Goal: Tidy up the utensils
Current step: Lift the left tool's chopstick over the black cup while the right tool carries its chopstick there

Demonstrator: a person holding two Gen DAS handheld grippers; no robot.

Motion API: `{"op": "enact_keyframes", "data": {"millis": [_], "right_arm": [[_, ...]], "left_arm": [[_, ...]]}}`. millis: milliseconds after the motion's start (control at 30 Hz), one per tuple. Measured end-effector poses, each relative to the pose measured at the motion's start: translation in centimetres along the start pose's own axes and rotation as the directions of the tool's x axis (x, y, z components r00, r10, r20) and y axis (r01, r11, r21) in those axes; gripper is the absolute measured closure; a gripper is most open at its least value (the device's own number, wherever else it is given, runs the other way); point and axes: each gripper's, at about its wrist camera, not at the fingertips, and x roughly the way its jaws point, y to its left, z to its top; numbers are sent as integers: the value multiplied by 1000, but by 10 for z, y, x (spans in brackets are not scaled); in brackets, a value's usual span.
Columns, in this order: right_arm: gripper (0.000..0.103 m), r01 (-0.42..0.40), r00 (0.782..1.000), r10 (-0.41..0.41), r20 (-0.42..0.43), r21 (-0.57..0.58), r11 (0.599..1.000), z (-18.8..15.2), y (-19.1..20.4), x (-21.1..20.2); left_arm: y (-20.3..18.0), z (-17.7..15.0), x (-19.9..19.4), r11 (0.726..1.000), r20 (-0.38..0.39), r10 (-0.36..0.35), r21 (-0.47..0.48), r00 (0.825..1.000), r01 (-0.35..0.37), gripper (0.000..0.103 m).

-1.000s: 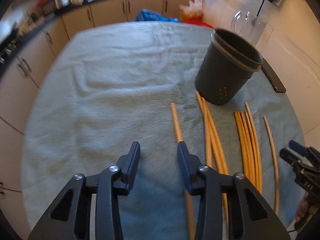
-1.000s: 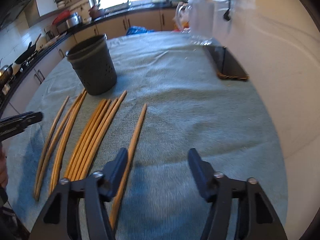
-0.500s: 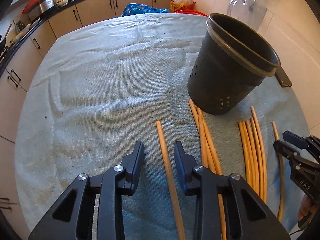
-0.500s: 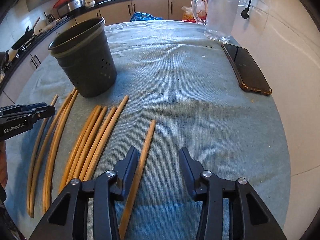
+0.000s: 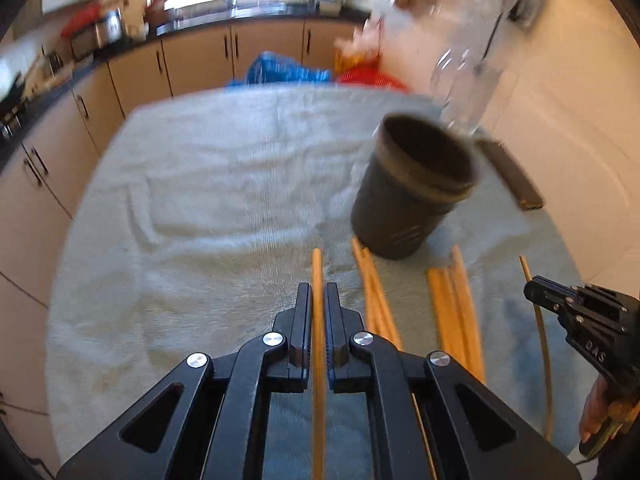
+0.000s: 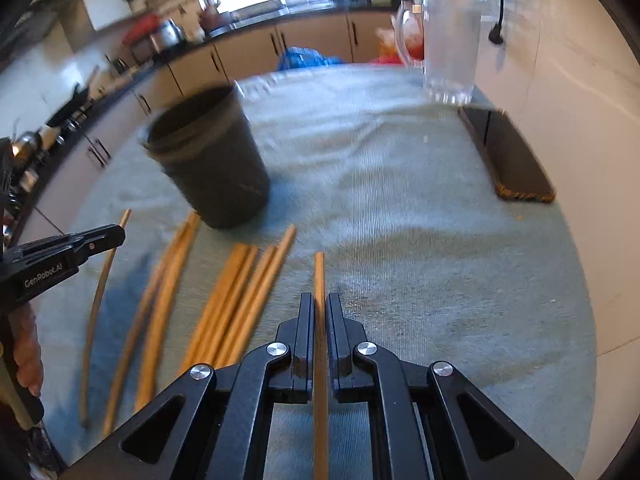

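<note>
In the left wrist view my left gripper point(image 5: 319, 294) is shut on a thin wooden chopstick point(image 5: 317, 266) whose tip sticks out ahead of the fingers. In the right wrist view my right gripper point(image 6: 319, 302) is shut on another chopstick point(image 6: 319, 274) in the same way. A dark perforated utensil holder point(image 5: 416, 184) point(image 6: 208, 160) stands upright on the cloth beyond both. Several loose chopsticks point(image 5: 456, 304) point(image 6: 240, 300) lie between the two grippers. Each gripper shows at the edge of the other's view: the right gripper point(image 5: 530, 289) and the left gripper point(image 6: 119, 235).
A pale blue-green towel point(image 6: 400, 200) covers the table. A phone point(image 6: 516, 160) lies near the right-hand wall with a clear glass jug point(image 6: 452, 40) behind it. Kitchen cabinets point(image 5: 192, 60) and a cluttered counter run along the back and left.
Both grippers went from open beside or astride a chopstick to shut on one each. Both have risen, and the views are blurred from the motion.
</note>
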Motion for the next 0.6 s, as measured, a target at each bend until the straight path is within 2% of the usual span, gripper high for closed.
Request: {"op": "enact_keyframes", "data": {"millis": [100, 233, 400, 600], "right_arm": [[97, -35, 996, 35, 84, 0, 999, -5, 5, -35], [97, -41, 984, 45, 172, -25, 999, -14, 14, -71], [97, -47, 964, 60, 261, -56, 997, -30, 24, -115], [97, -68, 938, 86, 337, -64, 996, -40, 25, -152]], "left_arm": [[-8, -6, -41, 1000, 86, -6, 20, 996, 4, 98], [-18, -22, -90, 999, 175, -11, 34, 985, 5, 98], [-31, -42, -127, 998, 276, 6, 52, 961, -21, 98], [-35, -65, -162, 999, 342, -2, 46, 940, -15, 98]]}}
